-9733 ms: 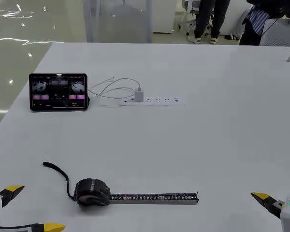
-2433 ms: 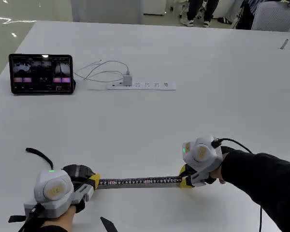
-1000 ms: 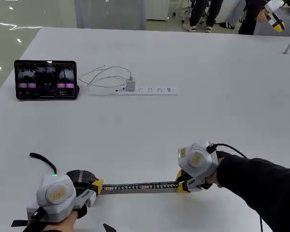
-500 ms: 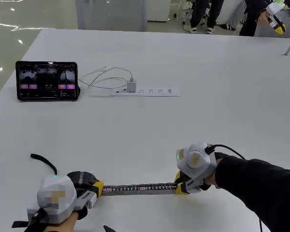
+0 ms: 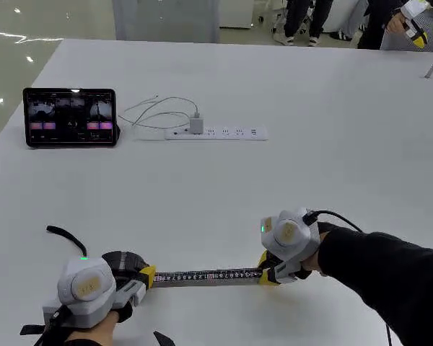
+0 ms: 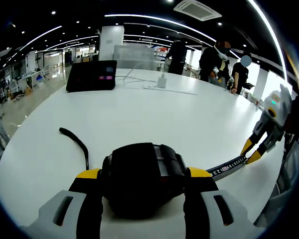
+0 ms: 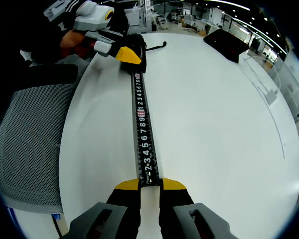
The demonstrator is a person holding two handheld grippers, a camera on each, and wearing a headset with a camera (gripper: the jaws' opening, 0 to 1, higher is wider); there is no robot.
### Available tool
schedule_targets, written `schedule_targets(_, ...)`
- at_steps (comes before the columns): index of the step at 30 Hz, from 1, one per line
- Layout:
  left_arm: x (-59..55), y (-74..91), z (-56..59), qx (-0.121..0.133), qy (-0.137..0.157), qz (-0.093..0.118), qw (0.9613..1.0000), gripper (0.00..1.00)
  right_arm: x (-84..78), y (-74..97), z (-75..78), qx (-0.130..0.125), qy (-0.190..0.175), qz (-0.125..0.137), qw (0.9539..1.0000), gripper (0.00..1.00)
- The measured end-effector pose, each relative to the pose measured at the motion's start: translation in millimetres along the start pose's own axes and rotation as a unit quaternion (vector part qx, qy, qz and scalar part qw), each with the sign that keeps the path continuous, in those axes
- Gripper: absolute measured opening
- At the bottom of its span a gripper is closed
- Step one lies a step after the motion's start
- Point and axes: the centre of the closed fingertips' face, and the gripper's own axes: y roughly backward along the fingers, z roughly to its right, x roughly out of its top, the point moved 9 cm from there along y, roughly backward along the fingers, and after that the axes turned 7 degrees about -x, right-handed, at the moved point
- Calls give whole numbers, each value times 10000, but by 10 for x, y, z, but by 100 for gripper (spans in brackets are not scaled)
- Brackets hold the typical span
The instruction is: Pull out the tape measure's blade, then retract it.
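Observation:
The black tape measure case (image 5: 124,262) lies near the table's front left, its strap (image 5: 65,237) trailing behind it. My left gripper (image 5: 141,277) is shut on the case (image 6: 142,174), with a yellow finger (image 6: 87,174) on each side. The blade (image 5: 206,274) runs flat along the table to my right gripper (image 5: 265,269), which is shut on the blade's end. In the right gripper view the numbered blade (image 7: 142,124) stretches from my right gripper (image 7: 150,184) to the case (image 7: 138,56). The right gripper (image 6: 252,151) also appears in the left gripper view, holding the blade (image 6: 228,166).
A lit tablet (image 5: 71,117) stands at the back left. Beside it lies a white power strip (image 5: 215,133) with a charger and loose cable. People stand beyond the table's far edge. A grey mesh chair (image 7: 32,144) sits just off the front edge.
At the earliest frame both grippers were off the tape; they have since closed on it. Over the last second the right gripper has edged toward the case, and the exposed blade is slightly shorter.

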Motion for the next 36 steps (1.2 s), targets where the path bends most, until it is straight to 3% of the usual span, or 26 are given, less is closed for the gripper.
schedule_targets(36,2,2,4,-15,13,-24,10000,61,137,-55,-18,-1,-10,-24,10000,9)
